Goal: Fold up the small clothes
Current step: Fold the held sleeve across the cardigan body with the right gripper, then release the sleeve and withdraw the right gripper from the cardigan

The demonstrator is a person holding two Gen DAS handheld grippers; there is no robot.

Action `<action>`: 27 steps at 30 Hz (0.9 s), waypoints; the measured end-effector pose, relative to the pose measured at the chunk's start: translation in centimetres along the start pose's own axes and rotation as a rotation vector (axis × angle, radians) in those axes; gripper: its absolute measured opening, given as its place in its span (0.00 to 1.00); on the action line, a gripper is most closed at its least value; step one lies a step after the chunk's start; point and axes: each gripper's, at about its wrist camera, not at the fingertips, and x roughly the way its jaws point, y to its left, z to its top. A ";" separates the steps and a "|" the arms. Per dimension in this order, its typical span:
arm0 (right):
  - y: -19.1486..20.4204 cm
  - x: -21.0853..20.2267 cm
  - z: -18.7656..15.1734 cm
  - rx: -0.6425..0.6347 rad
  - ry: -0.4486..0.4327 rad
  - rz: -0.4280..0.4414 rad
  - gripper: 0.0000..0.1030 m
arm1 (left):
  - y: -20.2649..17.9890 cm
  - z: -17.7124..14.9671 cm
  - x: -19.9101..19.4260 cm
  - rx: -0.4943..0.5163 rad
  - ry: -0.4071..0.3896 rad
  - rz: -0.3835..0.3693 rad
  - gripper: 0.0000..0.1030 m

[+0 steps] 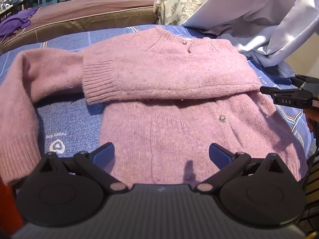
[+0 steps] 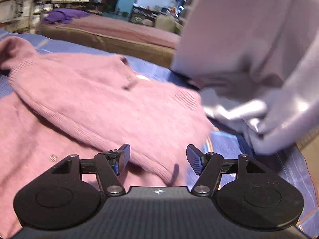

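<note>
The pink cardigan (image 1: 169, 99) lies spread flat on a blue patterned blanket (image 1: 71, 119), collar at the far side, and one sleeve (image 1: 159, 73) is folded straight across the chest, its ribbed cuff ending near the middle of the spread. The other sleeve (image 1: 22, 99) hangs out to the side, bending down along the blanket's edge. Two little sparkly buttons show, one at the neckline (image 1: 184, 42) and one lower on the front (image 1: 222, 118). The left claw (image 1: 161, 154) hovers over the cardigan's hem with its jaws spread wide and nothing between them. Over by the cardigan's folded shoulder, the right claw (image 1: 279, 88) sits just beside the knit, and in its own blurred view the right claw (image 2: 158, 160) has its jaws standing wide apart, gripping nothing, the folded sleeve's edge (image 2: 119, 103) lying just ahead of the fingertips. A pale lilac garment (image 1: 269, 20) is heaped at the far corner of the blanket, close to the collar. Beyond that runs a brown sofa (image 1: 89, 18) with something purple (image 1: 16, 23) draped on it.
</note>
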 end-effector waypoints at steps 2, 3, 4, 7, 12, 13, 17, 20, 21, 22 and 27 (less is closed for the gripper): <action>-1.5 1.0 -1.7 0.060 0.064 0.019 0.97 | -0.7 -0.2 0.3 0.013 0.009 -0.005 1.00; -2.0 1.3 -2.2 0.089 0.070 0.049 0.94 | -1.1 -0.4 0.4 0.018 0.016 -0.006 1.00; -2.3 1.7 -2.6 0.118 0.072 0.075 0.93 | -1.4 -0.5 0.5 0.023 0.026 -0.007 1.00; -2.3 3.2 -3.0 0.171 0.054 0.100 0.93 | -2.1 -1.0 0.9 0.038 0.052 -0.010 1.00; -2.6 5.9 -2.7 0.287 0.014 0.127 0.91 | -2.7 -1.2 1.0 0.056 0.056 0.000 1.00; -3.2 6.0 -2.9 0.338 0.009 0.138 0.84 | -2.7 -1.1 1.1 0.058 0.058 0.001 1.00; -6.4 4.0 -4.0 0.538 -0.067 0.064 0.48 | -2.7 -1.0 1.4 0.067 0.067 0.009 1.00; -7.0 2.3 -4.0 0.478 -0.122 -0.037 0.29 | -2.8 -1.1 2.0 0.071 0.080 0.007 1.00; -7.3 2.6 -4.1 0.478 -0.106 -0.036 0.29 | -2.8 -1.1 2.4 0.075 0.085 0.005 1.00; -7.5 3.2 -4.5 0.486 -0.080 -0.032 0.29 | -2.9 -1.1 2.7 0.078 0.089 0.006 1.00; -6.7 4.7 -5.8 0.455 -0.002 -0.003 0.55 | -2.6 -1.4 3.2 0.089 0.104 0.016 1.00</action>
